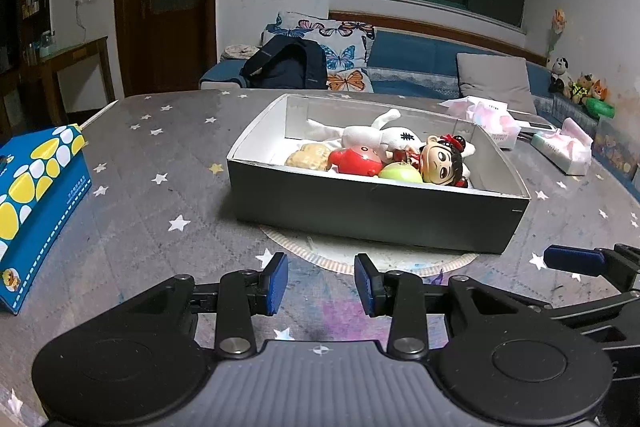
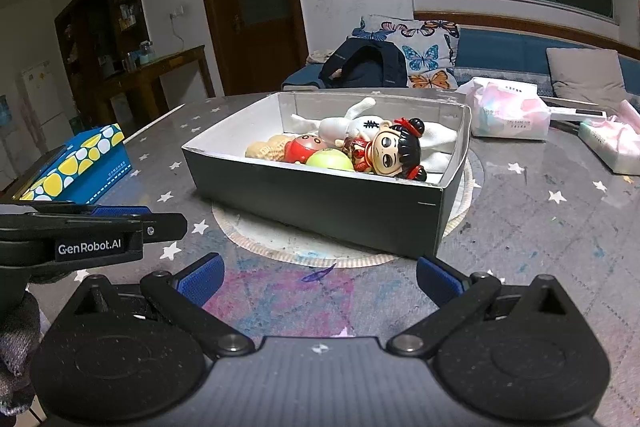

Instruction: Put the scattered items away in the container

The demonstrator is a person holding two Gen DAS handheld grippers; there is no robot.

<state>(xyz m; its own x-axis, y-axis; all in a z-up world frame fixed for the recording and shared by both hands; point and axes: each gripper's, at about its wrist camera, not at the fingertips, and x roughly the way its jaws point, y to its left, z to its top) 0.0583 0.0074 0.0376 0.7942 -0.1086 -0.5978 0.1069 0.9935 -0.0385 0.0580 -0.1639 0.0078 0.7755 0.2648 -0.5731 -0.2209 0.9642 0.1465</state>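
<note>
A dark open box (image 1: 376, 215) (image 2: 320, 205) stands on a round mat on the star-patterned table. In it lie a white plush rabbit (image 1: 380, 135) (image 2: 348, 125), a black-haired doll (image 1: 442, 159) (image 2: 394, 151), a red round toy (image 1: 356, 161) (image 2: 304, 147), a green apple (image 1: 400, 173) (image 2: 330, 159) and a tan toy (image 1: 308, 155) (image 2: 266, 149). My left gripper (image 1: 321, 281) is open and empty, in front of the box. My right gripper (image 2: 320, 281) is open wide and empty, also in front of the box. The right gripper's finger (image 1: 574, 261) shows in the left wrist view.
A blue tissue box with yellow and white spots (image 1: 38, 199) (image 2: 80, 163) sits at the left. Pink-and-white tissue packs (image 1: 494, 119) (image 2: 508, 115) lie at the back right. The left gripper's body (image 2: 88, 231) shows at the left of the right wrist view. A sofa stands behind the table.
</note>
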